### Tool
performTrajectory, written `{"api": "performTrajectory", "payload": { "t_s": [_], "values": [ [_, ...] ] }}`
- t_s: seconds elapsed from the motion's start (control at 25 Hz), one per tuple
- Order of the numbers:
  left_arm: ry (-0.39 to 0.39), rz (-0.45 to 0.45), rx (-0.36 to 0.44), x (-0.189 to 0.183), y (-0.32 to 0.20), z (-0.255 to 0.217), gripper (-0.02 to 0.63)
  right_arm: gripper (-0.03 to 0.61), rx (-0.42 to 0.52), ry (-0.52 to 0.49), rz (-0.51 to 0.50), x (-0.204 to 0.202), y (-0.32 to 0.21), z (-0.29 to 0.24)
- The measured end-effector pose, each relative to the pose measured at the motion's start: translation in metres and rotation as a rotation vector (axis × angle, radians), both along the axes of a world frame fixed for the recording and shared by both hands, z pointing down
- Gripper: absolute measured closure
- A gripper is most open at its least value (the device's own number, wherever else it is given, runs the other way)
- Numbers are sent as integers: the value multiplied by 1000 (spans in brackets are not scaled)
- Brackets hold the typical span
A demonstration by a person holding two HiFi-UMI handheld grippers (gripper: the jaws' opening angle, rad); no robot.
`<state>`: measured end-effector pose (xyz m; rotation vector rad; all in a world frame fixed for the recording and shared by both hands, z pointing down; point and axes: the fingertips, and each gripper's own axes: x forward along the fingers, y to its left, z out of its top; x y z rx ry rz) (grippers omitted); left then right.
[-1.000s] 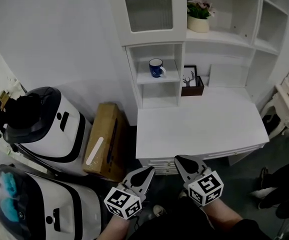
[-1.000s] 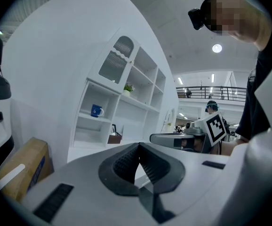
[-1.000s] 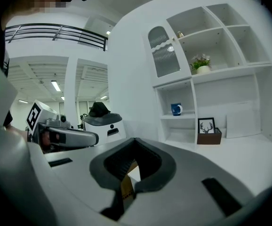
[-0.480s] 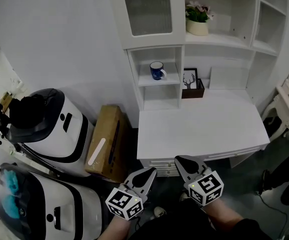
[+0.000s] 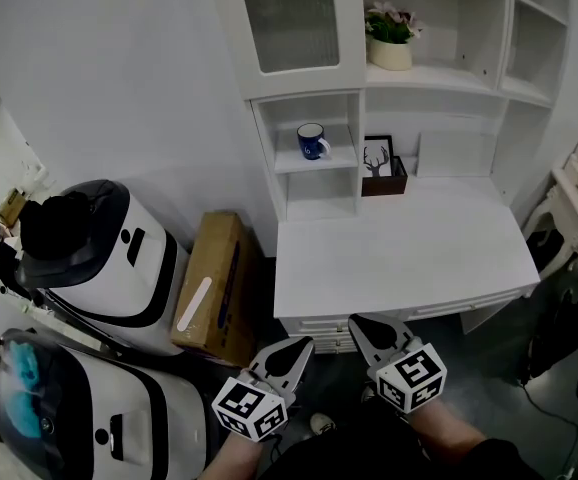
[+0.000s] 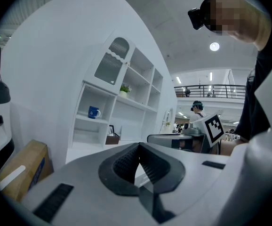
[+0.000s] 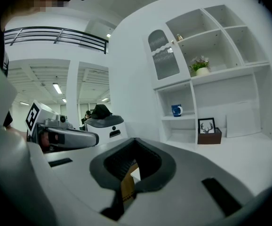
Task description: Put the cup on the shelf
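A blue cup point(image 5: 312, 140) with a white mark stands upright on the small middle shelf point(image 5: 319, 162) of the white cabinet, handle to the right. It also shows small and far off as the cup point(image 6: 93, 112) in the left gripper view and the cup point(image 7: 176, 110) in the right gripper view. My left gripper point(image 5: 297, 344) and right gripper point(image 5: 360, 322) are held low, side by side, in front of the desk's near edge and far from the cup. Both are shut with nothing between the jaws, as seen for the left gripper point(image 6: 138, 146) and the right gripper point(image 7: 135, 141).
A white desk top point(image 5: 399, 248) lies between me and the shelves. A framed deer picture in a brown box point(image 5: 381, 165) stands at its back, with a flower pot point(image 5: 390, 46) one shelf higher. A cardboard box point(image 5: 214, 283) and two white machines point(image 5: 99, 258) point(image 5: 59, 408) crowd the left floor.
The head view has shifted slightly, so the cabinet sits a little lower in the frame. The cup stays on its shelf and both grippers keep their places, still shut.
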<state>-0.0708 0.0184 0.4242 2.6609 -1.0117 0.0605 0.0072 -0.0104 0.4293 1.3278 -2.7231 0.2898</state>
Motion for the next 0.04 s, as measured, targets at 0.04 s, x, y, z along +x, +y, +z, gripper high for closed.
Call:
{"api": "performTrajectory", "payload": {
  "t_s": [0.04],
  "values": [
    [0, 0, -1, 0, 1, 0, 609, 575, -1, 0, 0, 0, 1, 0]
  ]
}}
